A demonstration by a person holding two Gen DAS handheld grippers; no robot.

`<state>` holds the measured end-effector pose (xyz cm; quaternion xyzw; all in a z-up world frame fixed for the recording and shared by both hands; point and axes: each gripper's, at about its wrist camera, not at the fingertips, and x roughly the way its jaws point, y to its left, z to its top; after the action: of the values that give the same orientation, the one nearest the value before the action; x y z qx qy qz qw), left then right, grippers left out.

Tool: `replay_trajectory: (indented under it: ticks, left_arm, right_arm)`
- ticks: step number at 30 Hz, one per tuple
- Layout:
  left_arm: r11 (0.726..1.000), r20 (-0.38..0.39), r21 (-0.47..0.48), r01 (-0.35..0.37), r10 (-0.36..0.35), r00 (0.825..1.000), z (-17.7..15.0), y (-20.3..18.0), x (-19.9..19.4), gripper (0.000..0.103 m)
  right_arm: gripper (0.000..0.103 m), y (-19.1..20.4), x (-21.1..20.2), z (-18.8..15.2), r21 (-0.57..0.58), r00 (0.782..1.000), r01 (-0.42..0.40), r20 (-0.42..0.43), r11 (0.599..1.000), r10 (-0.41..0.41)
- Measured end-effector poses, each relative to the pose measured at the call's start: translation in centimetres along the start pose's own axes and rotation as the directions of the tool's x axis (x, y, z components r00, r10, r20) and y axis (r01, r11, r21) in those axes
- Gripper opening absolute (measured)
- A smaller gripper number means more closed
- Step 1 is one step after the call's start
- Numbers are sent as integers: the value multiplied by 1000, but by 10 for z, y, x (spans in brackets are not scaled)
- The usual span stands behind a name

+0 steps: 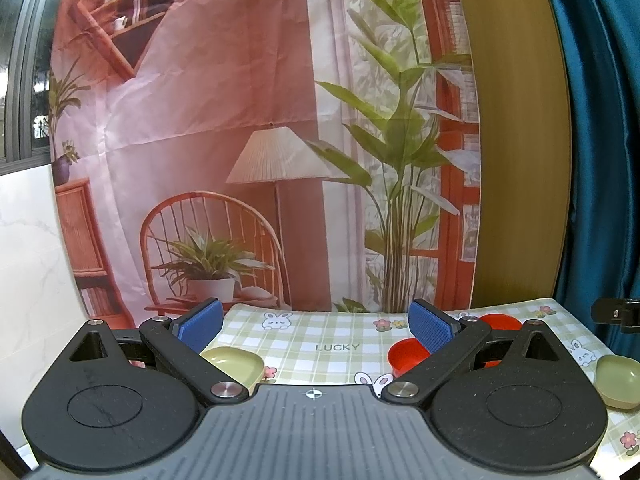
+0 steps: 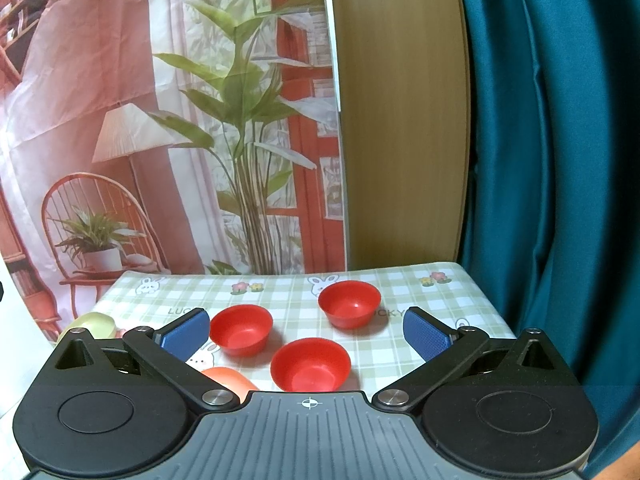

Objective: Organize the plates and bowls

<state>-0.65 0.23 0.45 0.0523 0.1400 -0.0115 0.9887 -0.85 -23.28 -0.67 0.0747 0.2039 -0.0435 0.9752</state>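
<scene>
Left claw (image 1: 316, 326) and right claw (image 2: 307, 330) agape, empty.

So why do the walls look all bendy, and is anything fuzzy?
Left wrist view: the fisheye lens bows the wooden panel and window frame. Right wrist view: the curtain curves too, the red bowls stay sharp, with small glare spots inside.

Table (image 2: 400, 288) covered by a green-and-white checked cloth (image 2: 288, 300) printed with rabbits, flowers and the word "LUCKY". In the right wrist view, three red bowls stand upright on it, apart from one another: one at 10 o'clock (image 2: 239, 329), one at 1 o'clock (image 2: 349, 303), one at 6 o'clock (image 2: 310, 365). An orange dish (image 2: 228, 378) lies at 8 o'clock. Pale green dishes lie at the left edge (image 1: 236, 362) and right edge (image 1: 618, 380) in the left wrist view.
</scene>
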Motion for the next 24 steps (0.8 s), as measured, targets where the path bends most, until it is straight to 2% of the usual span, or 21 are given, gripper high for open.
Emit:
replay_trajectory:
  ticks: [24]
  left_arm:
    - [1000,1,-2,3,-3,1000,0,0,-3,100]
  right_arm:
    - [103,-1,-1,0,0,1000,0,4,1000,0]
